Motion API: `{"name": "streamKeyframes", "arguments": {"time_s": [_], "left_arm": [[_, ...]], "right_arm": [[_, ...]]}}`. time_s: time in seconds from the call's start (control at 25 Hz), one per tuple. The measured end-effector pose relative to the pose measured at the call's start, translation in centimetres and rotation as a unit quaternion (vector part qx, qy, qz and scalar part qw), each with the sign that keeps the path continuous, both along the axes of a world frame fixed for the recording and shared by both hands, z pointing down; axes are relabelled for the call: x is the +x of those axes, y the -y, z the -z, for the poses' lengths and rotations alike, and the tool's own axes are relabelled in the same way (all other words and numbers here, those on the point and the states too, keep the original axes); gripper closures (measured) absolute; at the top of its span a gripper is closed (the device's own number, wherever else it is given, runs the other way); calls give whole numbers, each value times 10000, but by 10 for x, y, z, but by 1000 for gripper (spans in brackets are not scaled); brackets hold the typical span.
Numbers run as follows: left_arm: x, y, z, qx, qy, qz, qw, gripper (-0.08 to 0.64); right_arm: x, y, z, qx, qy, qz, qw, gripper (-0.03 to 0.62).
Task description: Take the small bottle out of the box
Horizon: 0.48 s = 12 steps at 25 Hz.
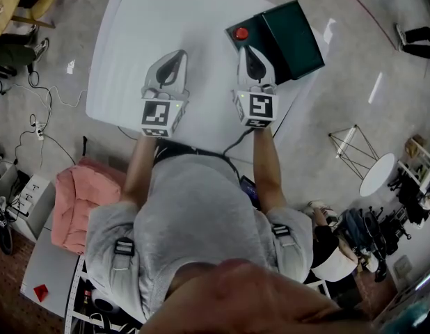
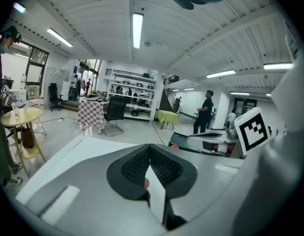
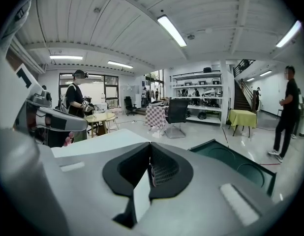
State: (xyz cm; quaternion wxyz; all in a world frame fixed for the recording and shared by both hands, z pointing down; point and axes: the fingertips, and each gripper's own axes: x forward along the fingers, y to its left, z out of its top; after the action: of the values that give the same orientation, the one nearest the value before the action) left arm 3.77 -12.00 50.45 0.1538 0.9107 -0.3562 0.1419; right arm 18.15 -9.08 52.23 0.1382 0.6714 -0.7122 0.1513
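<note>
Jaws: your left gripper [image 2: 149,149] and right gripper [image 3: 151,149] both closed, empty | Position: above white table [image 1: 131,61], right one near green box [image 1: 298,33].

The head camera looked steeply down from high above the box [image 1: 291,37], taking in the white table [image 1: 131,47] and the person's own shoulders. The left gripper [image 1: 174,56] carried its camera close behind its jaws, left of the box, and it faced almost level across the table into the room. The right gripper [image 1: 248,49] carried its camera likewise, just short of the box, which filled that view's lower right. All three views shared the box and the table.
</note>
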Motion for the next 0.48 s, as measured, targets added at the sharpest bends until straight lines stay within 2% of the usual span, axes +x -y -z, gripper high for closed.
{"name": "streamKeyframes", "arguments": {"time_s": [0.2,0.24,0.28,0.32,0.48], "left_arm": [[0,-3,-9,-88,58,25,9999,548],[-1,-3,-11,-116,80,34,9999,548],[-1,-3,-13,-131,95,36,9999,548],[0,-4,-13,-137,105,33,9998,548],[-1,-2,-14,-148,165,35,9997,548]], "right_arm": [[6,7,-13,-76,64,-49,9999,588],[6,8,-15,-73,93,-42,9999,576],[7,9,-17,-69,116,-33,9999,527],[9,10,-19,-67,125,-35,9999,508],[16,17,-28,-124,70,-96,9999,474]]}}
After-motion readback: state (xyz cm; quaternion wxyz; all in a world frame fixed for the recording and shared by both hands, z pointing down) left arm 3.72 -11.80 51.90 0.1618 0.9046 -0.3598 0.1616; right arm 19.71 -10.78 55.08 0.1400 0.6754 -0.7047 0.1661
